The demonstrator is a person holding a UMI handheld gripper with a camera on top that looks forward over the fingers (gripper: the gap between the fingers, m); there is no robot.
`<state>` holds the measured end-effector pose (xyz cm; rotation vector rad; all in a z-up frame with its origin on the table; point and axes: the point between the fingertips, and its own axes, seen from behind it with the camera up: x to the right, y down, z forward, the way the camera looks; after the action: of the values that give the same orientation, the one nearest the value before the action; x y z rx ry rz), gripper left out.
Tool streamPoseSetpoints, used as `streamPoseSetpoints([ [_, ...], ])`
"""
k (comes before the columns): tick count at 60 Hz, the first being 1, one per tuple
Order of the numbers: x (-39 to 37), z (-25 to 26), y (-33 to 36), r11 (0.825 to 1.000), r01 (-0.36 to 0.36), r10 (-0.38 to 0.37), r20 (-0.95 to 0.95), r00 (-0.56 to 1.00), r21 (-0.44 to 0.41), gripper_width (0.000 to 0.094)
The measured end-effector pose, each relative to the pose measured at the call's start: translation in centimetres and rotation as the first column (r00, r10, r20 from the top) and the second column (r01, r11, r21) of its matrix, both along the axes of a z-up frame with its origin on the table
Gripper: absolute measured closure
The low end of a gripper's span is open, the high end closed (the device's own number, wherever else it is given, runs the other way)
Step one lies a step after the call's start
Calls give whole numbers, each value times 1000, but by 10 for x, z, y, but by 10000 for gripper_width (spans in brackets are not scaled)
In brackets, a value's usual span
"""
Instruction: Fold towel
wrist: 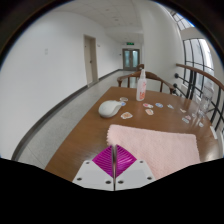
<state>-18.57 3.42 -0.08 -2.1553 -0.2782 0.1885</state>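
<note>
From where the claw points, its two fingers come together at the tips, the magenta pads nearly face to face with only a thin line between them. They look closed, and the near edge of the pink towel lies right at those tips, so the claw appears to be pinching that edge, though the exact contact is hidden under the fingers.

The towel spreads out ahead of the claw and off to its right side, lying flat on the wooden table, a pale pink sheet with a soft, slightly rumpled surface. Its near corner sits at the fingertips; the rest reaches away toward the table's right edge.

Beyond the towel, a little left of the claw's line, rests a rounded white object, too small to name surely. Farther on stands a tall bottle with a pinkish body, upright. Around and past it lie a few small pale items, scattered well apart from the towel. To the far right of the claw stand some clear glasses near the table's edge.

Behind the table a long corridor runs away, with white walls and a door on the left.
</note>
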Motion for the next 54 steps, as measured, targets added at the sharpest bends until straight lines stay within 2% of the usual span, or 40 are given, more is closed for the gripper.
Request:
streamPoseSetpoints([
  [5,17,35,6,996,44,-39,-67,997,77,933],
  [9,49,65,13,984,108,-94,-101,990,143,932],
  [12,80,86,12,974,160,-139,-136,981,159,932],
  [17,140,91,6,954,256,-233,-152,961,157,920],
  [23,203,63,6,929,346,-336,-95,937,130,917],
  [33,247,21,5,925,376,-374,-31,927,50,887],
  [34,249,20,4,924,379,-378,-33,925,47,788],
  [35,250,19,4,924,381,-379,-36,925,44,752],
  [44,266,29,-9,917,391,-391,-7,920,77,108],
  [48,266,35,-20,921,376,-378,3,926,99,94],
  [54,250,41,-47,943,315,-316,-4,949,106,103],
])
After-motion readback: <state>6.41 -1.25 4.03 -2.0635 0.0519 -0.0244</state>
